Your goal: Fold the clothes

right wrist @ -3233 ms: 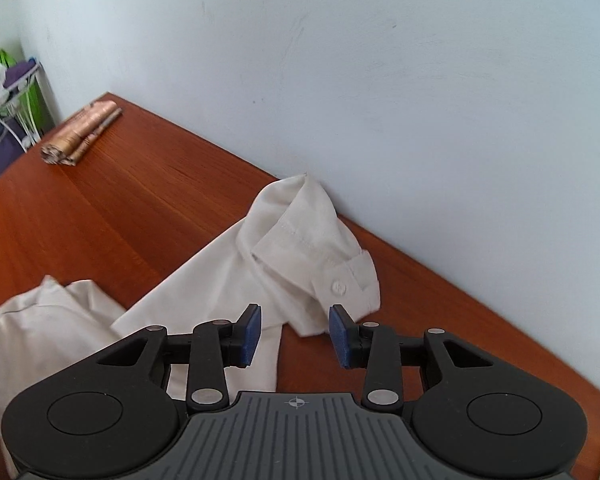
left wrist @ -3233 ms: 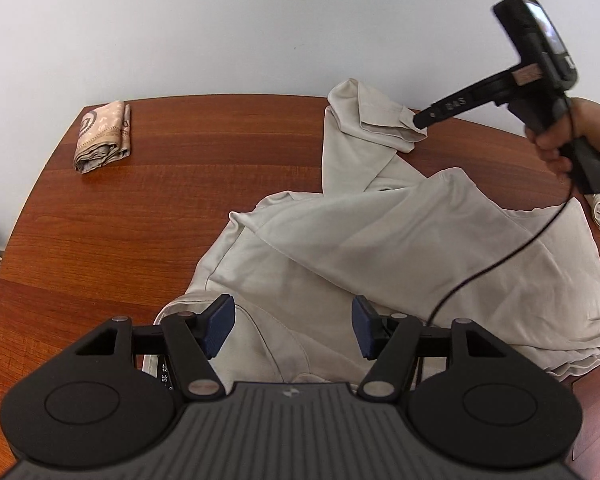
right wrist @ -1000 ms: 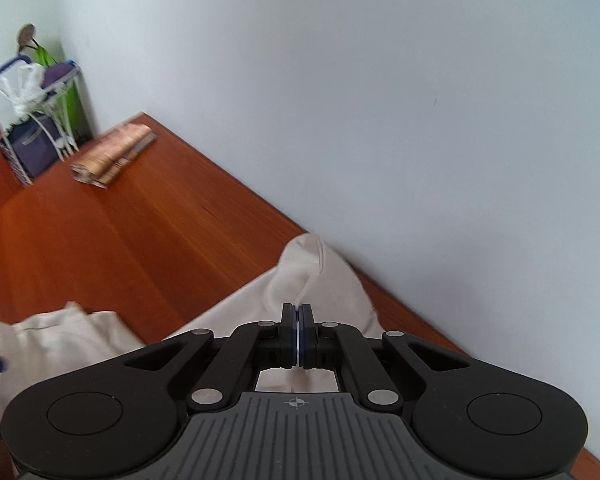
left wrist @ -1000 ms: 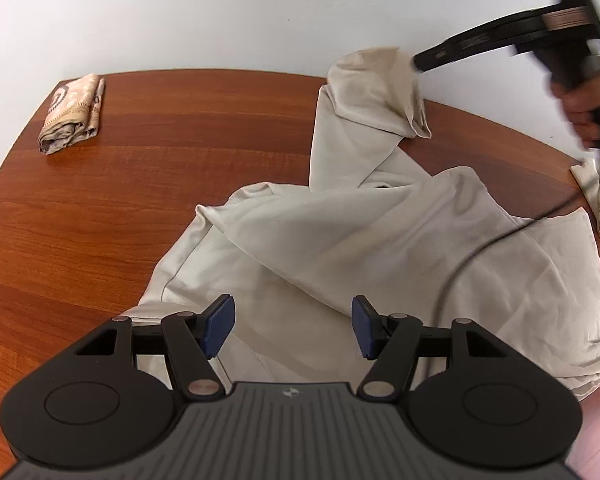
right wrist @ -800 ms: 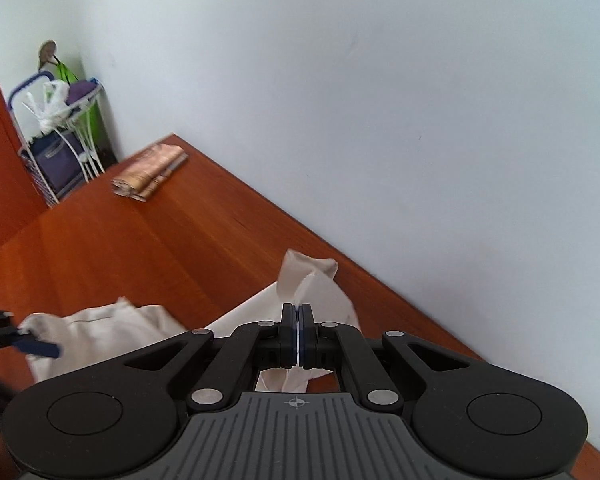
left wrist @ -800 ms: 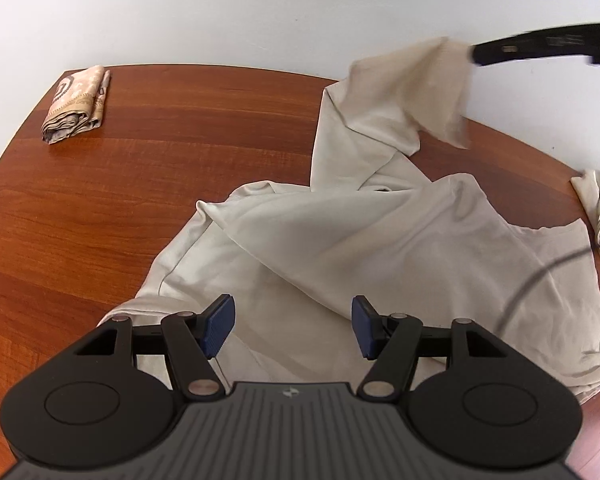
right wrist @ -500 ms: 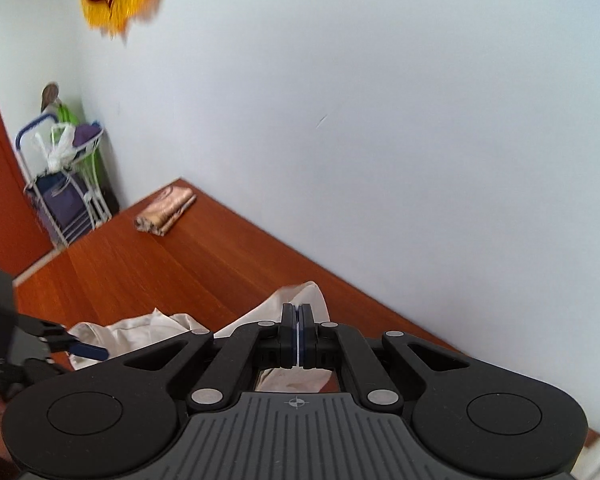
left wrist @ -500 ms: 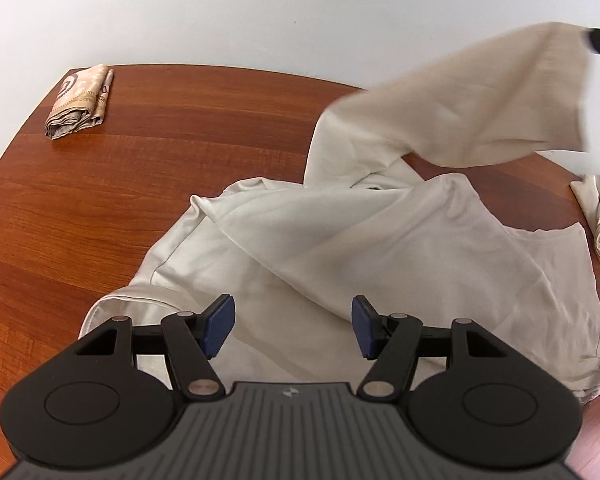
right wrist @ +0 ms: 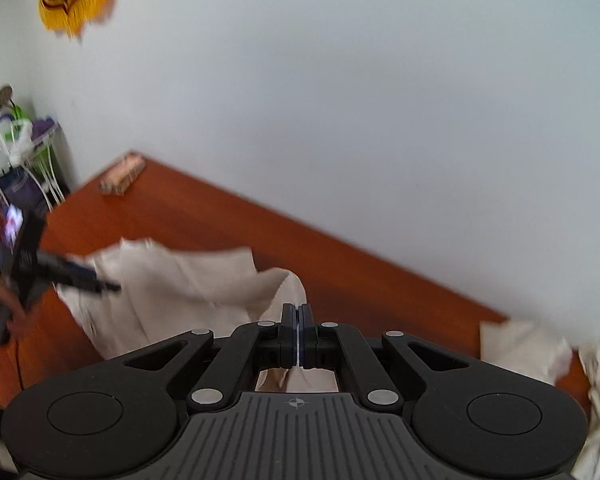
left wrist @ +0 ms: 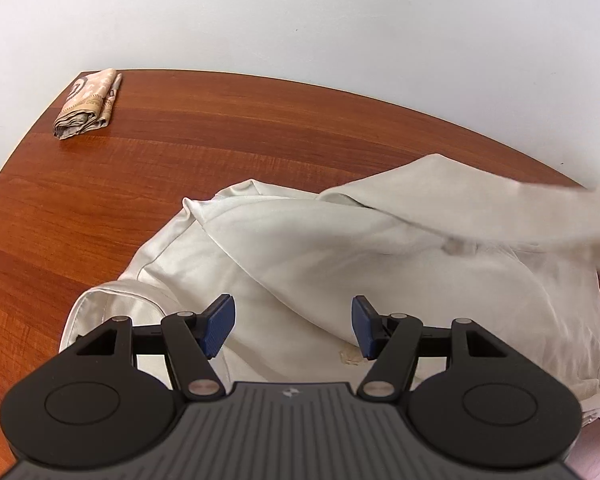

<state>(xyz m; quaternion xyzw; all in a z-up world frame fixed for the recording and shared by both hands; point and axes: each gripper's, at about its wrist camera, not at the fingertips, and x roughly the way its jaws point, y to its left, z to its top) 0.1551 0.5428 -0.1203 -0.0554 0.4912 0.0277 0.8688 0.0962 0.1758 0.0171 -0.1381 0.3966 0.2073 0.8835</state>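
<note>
right wrist view: a sleeve (right wrist: 278,292) of the cream shirt (left wrist: 340,264) is pinched by the right hand-held gripper (right wrist: 296,338); it should be laid flat across the shirt, while the left hand-held gripper (left wrist: 292,326), held wide, hovers over the shirt.

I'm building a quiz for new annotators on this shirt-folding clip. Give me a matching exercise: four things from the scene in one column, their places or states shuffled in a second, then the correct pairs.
Things
1. left gripper
2. right gripper
3. patterned folded cloth
4. cream shirt

States
A. lies at the far left corner of the table
B. open, above the shirt's body
C. spread crumpled, one sleeve lifted
D. shut on the sleeve

Pairs: 1-B, 2-D, 3-A, 4-C
</note>
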